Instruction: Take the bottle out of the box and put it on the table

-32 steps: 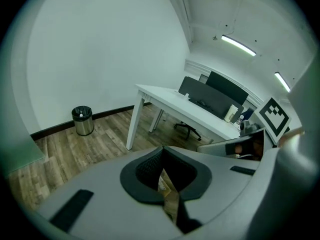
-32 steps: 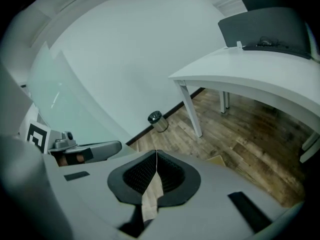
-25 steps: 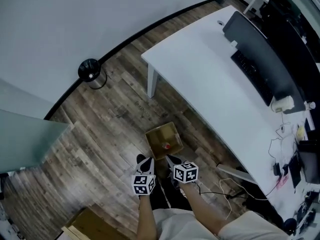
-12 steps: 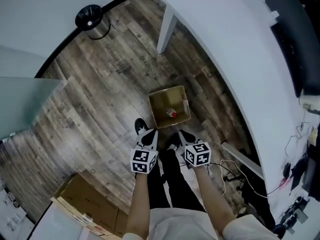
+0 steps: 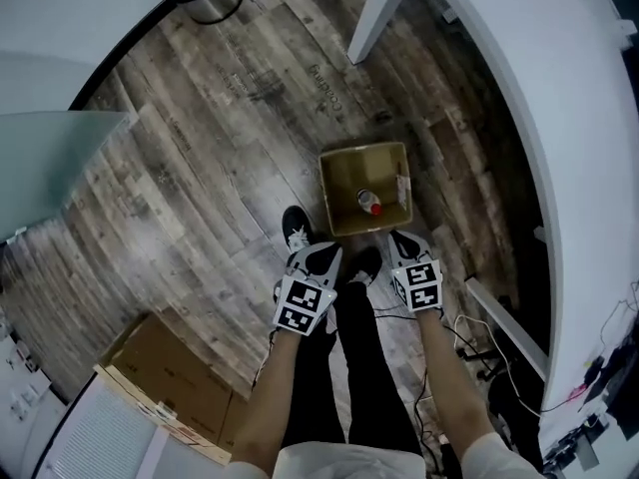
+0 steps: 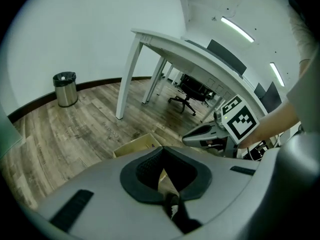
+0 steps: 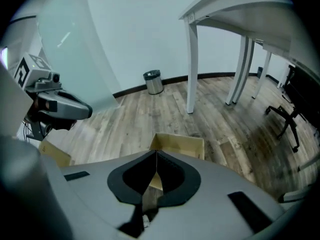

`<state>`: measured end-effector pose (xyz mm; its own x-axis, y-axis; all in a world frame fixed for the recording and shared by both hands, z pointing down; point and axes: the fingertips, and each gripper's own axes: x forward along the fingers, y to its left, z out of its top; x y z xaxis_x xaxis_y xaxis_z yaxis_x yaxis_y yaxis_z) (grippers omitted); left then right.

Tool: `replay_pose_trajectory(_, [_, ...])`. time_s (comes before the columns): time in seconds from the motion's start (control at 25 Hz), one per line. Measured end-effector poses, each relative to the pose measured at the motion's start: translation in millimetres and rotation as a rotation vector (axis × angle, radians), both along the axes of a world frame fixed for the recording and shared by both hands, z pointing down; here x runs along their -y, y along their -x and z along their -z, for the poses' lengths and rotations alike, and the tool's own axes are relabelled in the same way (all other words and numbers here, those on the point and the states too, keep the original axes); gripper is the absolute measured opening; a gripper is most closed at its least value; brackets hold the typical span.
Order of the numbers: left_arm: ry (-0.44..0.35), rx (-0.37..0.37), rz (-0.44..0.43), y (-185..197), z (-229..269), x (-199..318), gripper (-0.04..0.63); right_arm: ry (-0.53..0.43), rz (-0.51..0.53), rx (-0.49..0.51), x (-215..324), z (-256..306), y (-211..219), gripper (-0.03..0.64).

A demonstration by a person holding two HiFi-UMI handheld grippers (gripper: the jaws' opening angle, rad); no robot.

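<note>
Your left gripper (image 5: pixel 316 256) and right gripper (image 5: pixel 403 240), both closed and empty, hover just short of the open brown cardboard box (image 5: pixel 332 190) holding the red-capped bottle (image 5: pixel 369 204)

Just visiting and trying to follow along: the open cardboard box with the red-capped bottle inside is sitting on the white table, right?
Not quite. The open cardboard box with the red-capped bottle inside sits on the wooden floor beside the white table, not on it; the head view shows this.
</note>
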<state>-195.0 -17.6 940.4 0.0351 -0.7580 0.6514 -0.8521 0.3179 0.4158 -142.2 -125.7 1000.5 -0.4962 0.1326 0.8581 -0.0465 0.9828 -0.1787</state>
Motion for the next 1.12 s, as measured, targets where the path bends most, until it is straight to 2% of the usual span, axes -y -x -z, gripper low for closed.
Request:
replay_pose_trajectory(0.2, [0.024,0.015,-0.073,-9.0,-43.4,-1.2,0.014,-0.044,0.064,0.021,13.1,-38.3,-4.8,0.041])
replay_pose_trajectory(0.44, [0.037,0.029,-0.077,-5.7,-84.6,-3.6,0.014,-0.035,0.087,-0.006,7.8,-89.1,-12.1,0.043])
replay_pose_trajectory(0.6, [0.051,0.000,-0.109,-15.5,-111.4,-0.7,0.015,-0.070,0.150,-0.001,1.0,-111.8,-7.1,0.050])
replay_pose_trajectory(0.8, [0.049,-0.001,-0.164,-22.0,-126.7,6.4,0.014,-0.063,0.197,-0.043,-4.3,-145.8,0.9,0.152])
replay_pose_trajectory(0.92, [0.032,0.000,-0.183,-24.9,-132.4,11.2,0.014,-0.125,0.260,-0.086,-0.2,-164.1,4.8,0.194])
replay_pose_trajectory(1.04, [0.024,-0.028,-0.124,-21.1,-144.8,8.8,0.014,-0.146,0.285,-0.117,-6.2,-186.4,4.1,0.205])
replay_pose_trajectory(1.12, [0.013,-0.038,-0.091,-17.0,-152.0,8.1,0.014,-0.142,0.287,-0.136,-9.9,-201.9,5.6,0.235])
